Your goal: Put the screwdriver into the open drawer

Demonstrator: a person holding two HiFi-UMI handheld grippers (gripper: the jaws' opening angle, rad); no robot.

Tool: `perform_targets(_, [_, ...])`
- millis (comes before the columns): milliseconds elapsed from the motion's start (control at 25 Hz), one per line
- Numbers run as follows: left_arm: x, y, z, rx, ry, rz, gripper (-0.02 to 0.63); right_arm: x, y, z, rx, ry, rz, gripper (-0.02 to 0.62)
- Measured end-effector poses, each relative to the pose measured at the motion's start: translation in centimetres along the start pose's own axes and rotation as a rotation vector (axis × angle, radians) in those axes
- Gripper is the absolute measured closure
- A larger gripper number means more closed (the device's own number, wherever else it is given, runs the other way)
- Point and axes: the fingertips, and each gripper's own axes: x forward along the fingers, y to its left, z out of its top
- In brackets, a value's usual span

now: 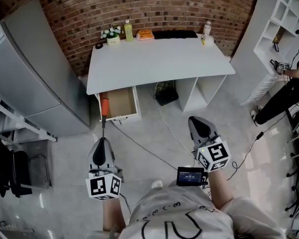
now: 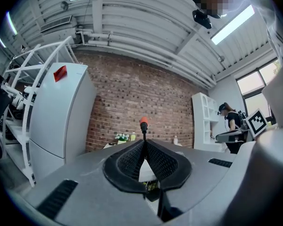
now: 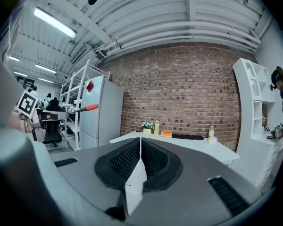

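Observation:
The screwdriver (image 1: 104, 108) has an orange handle and a thin dark shaft. My left gripper (image 1: 103, 139) is shut on the shaft, and the handle points away from me, above the front of the open drawer (image 1: 122, 103). In the left gripper view the shaft rises from the closed pads of the left gripper (image 2: 144, 140) and ends in the orange handle of the screwdriver (image 2: 143, 123). My right gripper (image 1: 197, 121) hovers over the floor in front of the desk, shut, with nothing seen between its jaws (image 3: 140, 140). The screwdriver (image 3: 87, 108) also shows at the left of the right gripper view.
The drawer hangs under the left end of a white desk (image 1: 159, 61) bearing a plant (image 1: 111, 35), bottles and a keyboard. A grey fridge (image 1: 35, 68) stands left, white shelving (image 1: 279, 24) right with a person (image 1: 289, 83). Cables (image 1: 154, 148) cross the floor; a black box (image 1: 166, 93) sits under the desk.

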Motion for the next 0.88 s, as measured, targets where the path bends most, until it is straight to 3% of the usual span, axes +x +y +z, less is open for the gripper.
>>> perform_targets(880, [5.2, 7.0, -2.1, -0.040, 0.021, 0.075, 0.586, 11.4, 1.3, 0.8, -0.024, 0.015, 0.101, 0.572])
